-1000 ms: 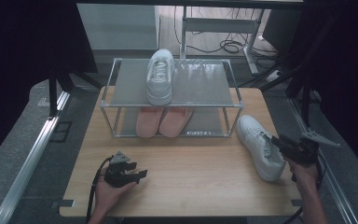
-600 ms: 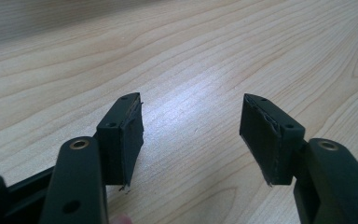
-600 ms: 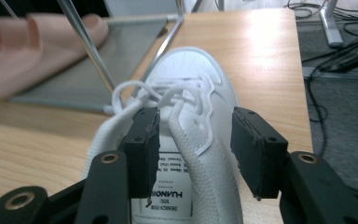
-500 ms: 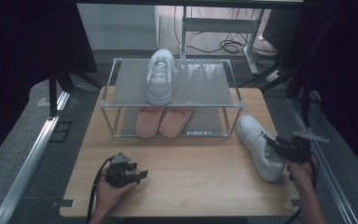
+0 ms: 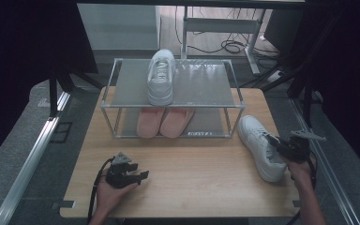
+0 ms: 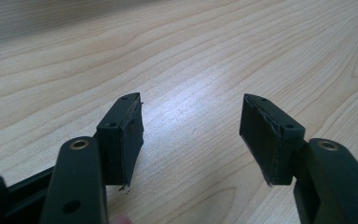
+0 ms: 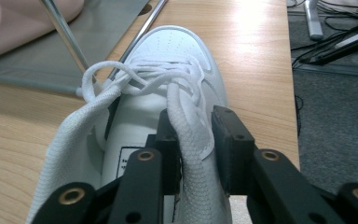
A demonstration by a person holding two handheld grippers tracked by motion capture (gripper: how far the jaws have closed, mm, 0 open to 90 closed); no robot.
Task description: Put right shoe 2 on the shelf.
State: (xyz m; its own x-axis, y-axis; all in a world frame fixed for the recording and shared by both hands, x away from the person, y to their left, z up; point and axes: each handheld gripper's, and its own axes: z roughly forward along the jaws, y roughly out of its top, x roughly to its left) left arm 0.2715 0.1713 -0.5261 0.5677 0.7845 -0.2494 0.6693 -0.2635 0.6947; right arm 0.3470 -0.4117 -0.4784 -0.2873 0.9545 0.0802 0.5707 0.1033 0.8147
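Near the table's [image 5: 183,183] front left corner, I am resting my left claw [image 5: 138,175] low over the bare wood, its jaws standing spread with nothing between them; in the left gripper view the same claw [image 6: 191,135] is showing only wood grain in the gap.

Toward the middle of the table's far edge, a metal shoe rack [image 5: 234,105] is standing with two shelves. One white sneaker [image 5: 161,77] is sitting on the top shelf, toe pointing toward me, and a pair of pink slippers [image 5: 165,123] is lying side by side on the lower shelf beneath it.

Along the table's right edge, just beside the rack's front right leg, the second white sneaker [image 5: 261,146] is lying on the wood with its toe toward the rack and its heel toward the front right corner. I am holding my right claw [image 5: 276,143] at the shoe's heel end. In the right gripper view that claw [image 7: 193,140] is pinching the sneaker's [image 7: 177,79] collar wall, one jaw inside the shoe's opening and the other outside it, the jaws having just been closing onto that white mesh. The loose laces [image 7: 121,77] are trailing ahead of the jaws toward the rack's leg [image 7: 67,35].
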